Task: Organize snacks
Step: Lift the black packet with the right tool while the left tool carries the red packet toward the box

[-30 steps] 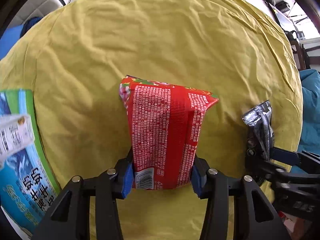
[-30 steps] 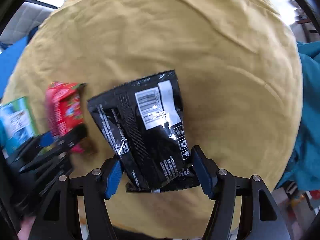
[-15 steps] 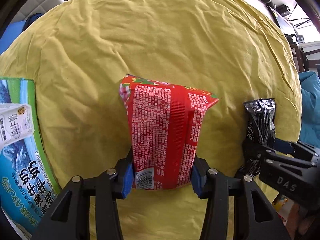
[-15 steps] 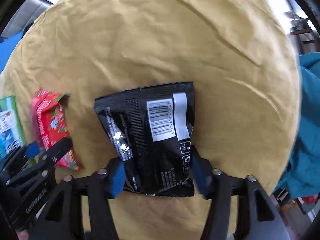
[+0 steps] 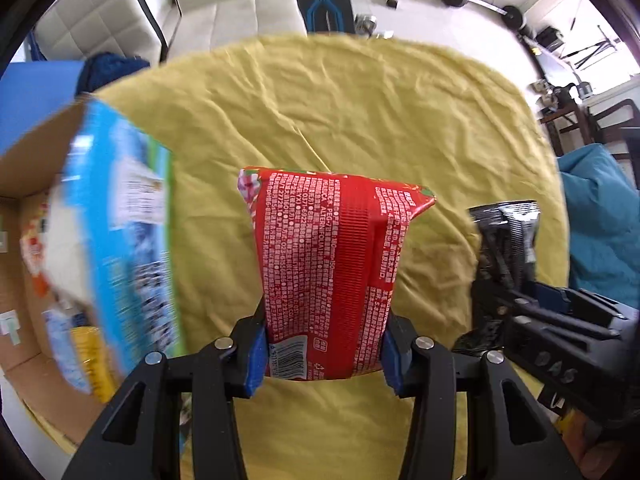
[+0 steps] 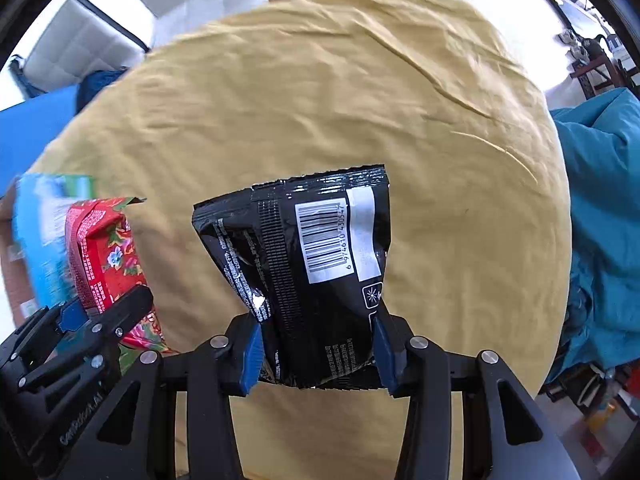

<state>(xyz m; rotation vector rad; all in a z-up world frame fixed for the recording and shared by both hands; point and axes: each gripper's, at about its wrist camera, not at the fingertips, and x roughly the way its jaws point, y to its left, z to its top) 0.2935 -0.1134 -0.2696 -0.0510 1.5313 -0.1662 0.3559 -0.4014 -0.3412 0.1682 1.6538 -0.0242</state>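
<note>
My left gripper (image 5: 322, 354) is shut on a red snack packet (image 5: 328, 264), held upright above the yellow cloth (image 5: 320, 112). In the right wrist view the same red snack packet (image 6: 106, 256) and left gripper (image 6: 100, 312) show at the lower left. My right gripper (image 6: 318, 354) is shut on a black snack packet (image 6: 304, 264) with a white barcode label, also held off the cloth. In the left wrist view the black snack packet (image 5: 506, 240) and right gripper (image 5: 536, 312) appear at the right.
An open cardboard box (image 5: 24, 208) with a blue printed flap (image 5: 124, 232) stands at the left, with packets inside. A white sofa (image 5: 224, 8) lies beyond the round table, a teal cushion (image 6: 600, 208) at its right.
Both grippers have risen and tilted up with their packets, so the room beyond the table shows. The blue box has come closer on the left.
</note>
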